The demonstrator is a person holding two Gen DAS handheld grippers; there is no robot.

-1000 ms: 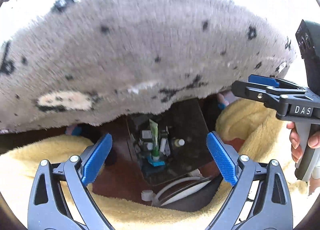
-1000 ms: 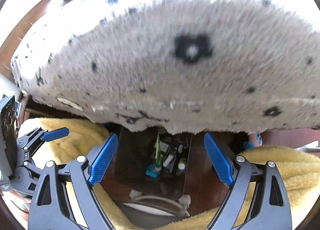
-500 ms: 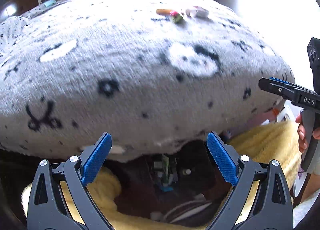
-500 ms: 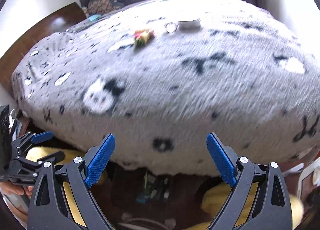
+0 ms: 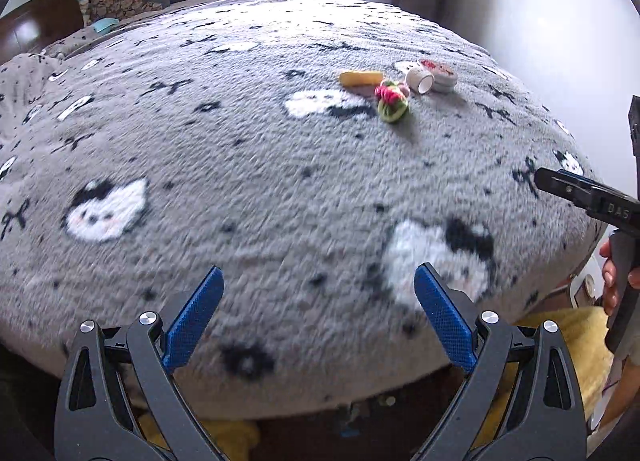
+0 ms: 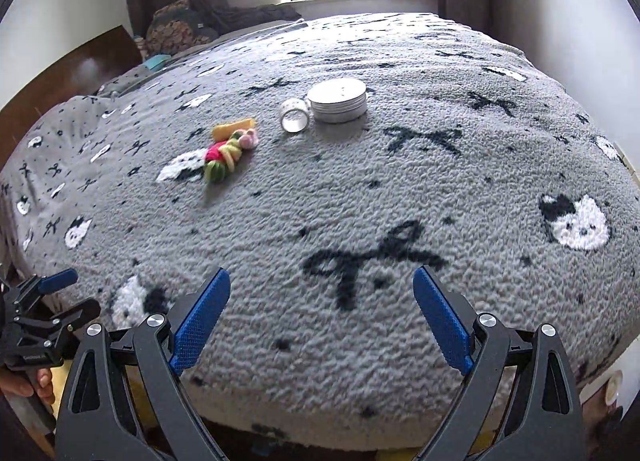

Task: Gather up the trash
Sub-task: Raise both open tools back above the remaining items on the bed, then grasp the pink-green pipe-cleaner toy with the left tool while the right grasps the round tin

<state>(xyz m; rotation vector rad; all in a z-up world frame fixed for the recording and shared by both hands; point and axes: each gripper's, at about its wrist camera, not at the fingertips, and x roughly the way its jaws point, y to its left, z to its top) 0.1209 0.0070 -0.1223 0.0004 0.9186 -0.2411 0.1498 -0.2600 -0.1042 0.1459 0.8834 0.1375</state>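
target: crumpled pink-green-yellow soft wrapper wad (image 6: 225, 159) on grey fleece bed blanket (image 6: 360, 197); light, squashy.
grip: I'd pinch mid-bundle.
tools: left tool (image 5: 318, 321), right tool (image 6: 320, 319) both spread wide, empty.

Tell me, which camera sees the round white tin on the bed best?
The right wrist view. There the round tin sits near the middle, sharp, with its flat lid and side showing, beside the tape roll. In the left wrist view the tin is smaller, off to the right, partly hidden behind the tape roll.
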